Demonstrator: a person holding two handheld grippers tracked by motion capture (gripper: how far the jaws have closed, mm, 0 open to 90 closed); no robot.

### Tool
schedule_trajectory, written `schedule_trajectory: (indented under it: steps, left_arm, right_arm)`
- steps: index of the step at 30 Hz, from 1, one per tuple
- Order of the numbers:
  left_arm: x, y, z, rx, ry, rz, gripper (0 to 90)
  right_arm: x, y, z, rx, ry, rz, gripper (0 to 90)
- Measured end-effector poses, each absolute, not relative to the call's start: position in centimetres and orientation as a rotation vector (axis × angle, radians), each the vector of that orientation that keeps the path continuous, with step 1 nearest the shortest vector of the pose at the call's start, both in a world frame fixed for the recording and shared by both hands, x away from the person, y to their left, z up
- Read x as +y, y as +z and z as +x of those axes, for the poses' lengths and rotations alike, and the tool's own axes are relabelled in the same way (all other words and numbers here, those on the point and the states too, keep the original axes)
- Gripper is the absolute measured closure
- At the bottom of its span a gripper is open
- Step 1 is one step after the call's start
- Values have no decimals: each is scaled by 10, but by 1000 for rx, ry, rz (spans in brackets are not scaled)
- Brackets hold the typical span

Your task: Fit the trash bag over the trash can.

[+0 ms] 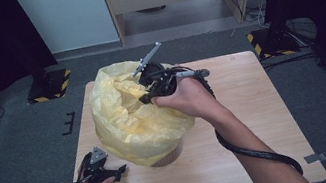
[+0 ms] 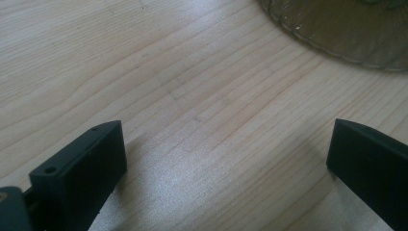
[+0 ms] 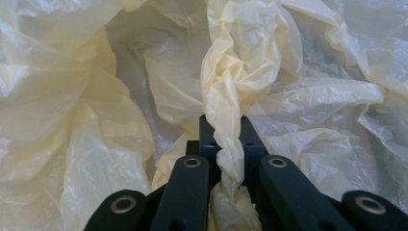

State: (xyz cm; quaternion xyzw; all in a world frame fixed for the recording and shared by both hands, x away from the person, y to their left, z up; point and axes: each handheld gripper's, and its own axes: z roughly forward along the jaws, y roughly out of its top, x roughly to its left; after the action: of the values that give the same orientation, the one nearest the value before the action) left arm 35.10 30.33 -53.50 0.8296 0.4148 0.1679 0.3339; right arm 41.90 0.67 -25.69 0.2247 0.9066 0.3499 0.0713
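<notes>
Black jaws of the right gripper point(image 3: 226, 144) clamp a twisted bag point(image 1: 130, 117) fold — lining the basket point(image 1: 167, 157); next, tug outward — left gripper point(image 2: 226, 159) gapes, idle.

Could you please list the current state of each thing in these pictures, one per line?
Thin crinkled yellow plastic bag: draped over the basket, mouth open, a twisted fold pinched.
Round woven basket: upright on the table, mostly covered.
Right tongs: shut on the bag's twisted fold.
Left tongs: open, nothing between them, low over the table.
Light wooden table: bears the basket.
</notes>
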Motion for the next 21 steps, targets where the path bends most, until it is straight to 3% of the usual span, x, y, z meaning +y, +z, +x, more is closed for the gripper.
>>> schedule_trajectory:
  steps: [21]
  left_arm:
    - [303, -535, 351, 1084, 438, 2165, 0]
  right_arm:
    - [22, -261, 429, 2699, 908, 676, 841]
